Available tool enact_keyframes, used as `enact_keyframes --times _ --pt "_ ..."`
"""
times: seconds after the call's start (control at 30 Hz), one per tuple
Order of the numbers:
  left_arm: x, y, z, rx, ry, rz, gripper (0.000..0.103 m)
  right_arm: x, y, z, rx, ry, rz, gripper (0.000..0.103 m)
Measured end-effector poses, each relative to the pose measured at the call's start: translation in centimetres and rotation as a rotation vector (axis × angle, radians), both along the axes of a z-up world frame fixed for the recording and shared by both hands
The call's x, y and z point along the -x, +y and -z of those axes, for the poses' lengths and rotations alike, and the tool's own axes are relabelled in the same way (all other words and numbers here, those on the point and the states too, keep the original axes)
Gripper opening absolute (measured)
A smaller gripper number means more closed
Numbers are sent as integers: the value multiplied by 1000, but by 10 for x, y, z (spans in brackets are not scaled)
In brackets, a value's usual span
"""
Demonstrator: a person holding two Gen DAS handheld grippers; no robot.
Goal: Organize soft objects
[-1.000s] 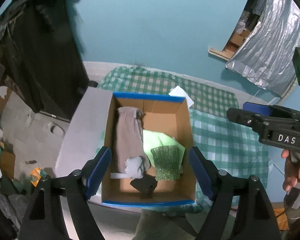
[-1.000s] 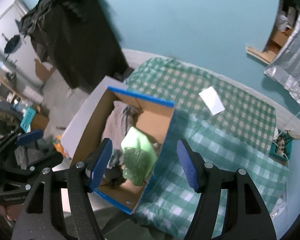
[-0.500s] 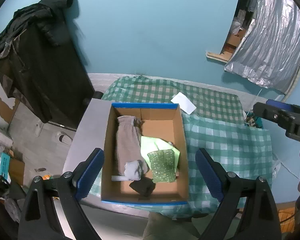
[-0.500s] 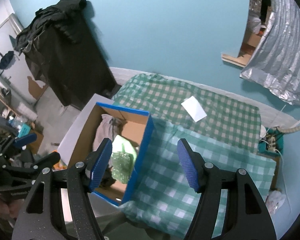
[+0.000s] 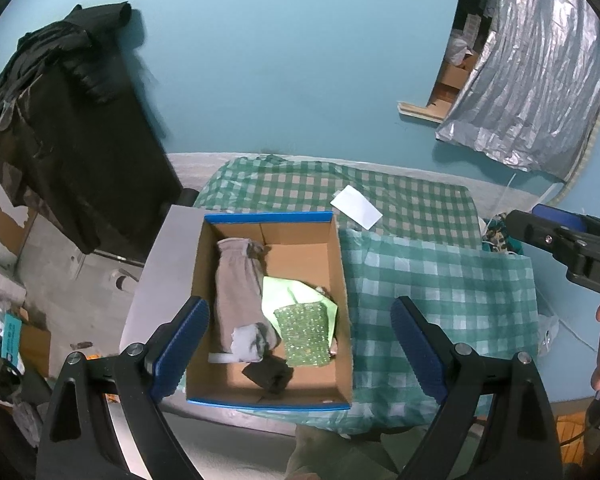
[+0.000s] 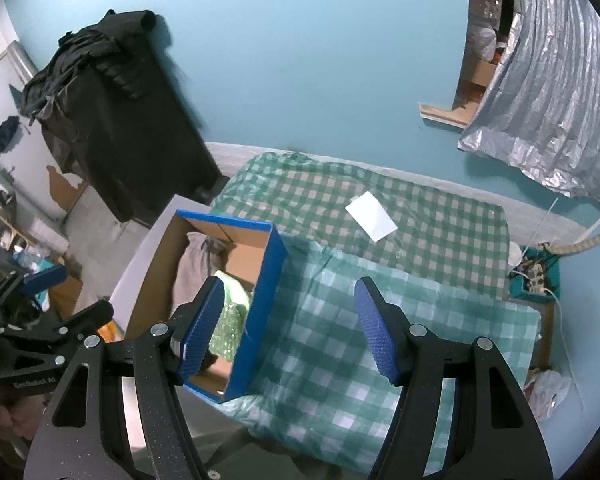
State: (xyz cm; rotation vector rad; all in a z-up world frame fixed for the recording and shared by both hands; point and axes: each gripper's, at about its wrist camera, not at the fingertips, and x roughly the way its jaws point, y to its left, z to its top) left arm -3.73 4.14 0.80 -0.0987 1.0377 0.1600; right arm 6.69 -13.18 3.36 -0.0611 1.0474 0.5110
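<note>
Both pairs of tongs are held above the scene with nothing between their blue pads. The left tongs (image 5: 300, 340) are spread wide apart, having just opened further, and are seen framing the cardboard box (image 5: 342, 272) from above. The right tongs (image 6: 290, 328) stand partly apart and empty, over the box's blue side wall and the checked cloth (image 6: 420, 240) beside it.

The soft things are already gathered inside the box: a grey sock-like cloth (image 5: 238, 288) lies along the left side, a light green sheet (image 5: 296, 294) is spread beside it, a piece of green bubble wrap (image 5: 306, 334) rests on that sheet, and a small dark item (image 5: 270, 374) sits near the front wall. A white card (image 5: 356, 207) lies on the checked cloth behind the box, well apart from it; whether it belongs to the task cannot be told.

The sorting appears largely done, and the step in hand is judged to be a pull-back from the box. For this to be done well, both tongs are best lifted clear of the box walls, so that neither rim is caught and the box is not dragged across the tabletop. The pads are best kept apart until well clear, since the bubble wrap is light and could be snagged and lifted out.
</note>
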Motion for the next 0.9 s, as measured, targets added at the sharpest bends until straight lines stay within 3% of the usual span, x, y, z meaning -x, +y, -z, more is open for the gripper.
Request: enact_keyframes --times 0.9 --pt "2 -15 2 -1 20 9 93 9 -5 2 -7 19 -3 67"
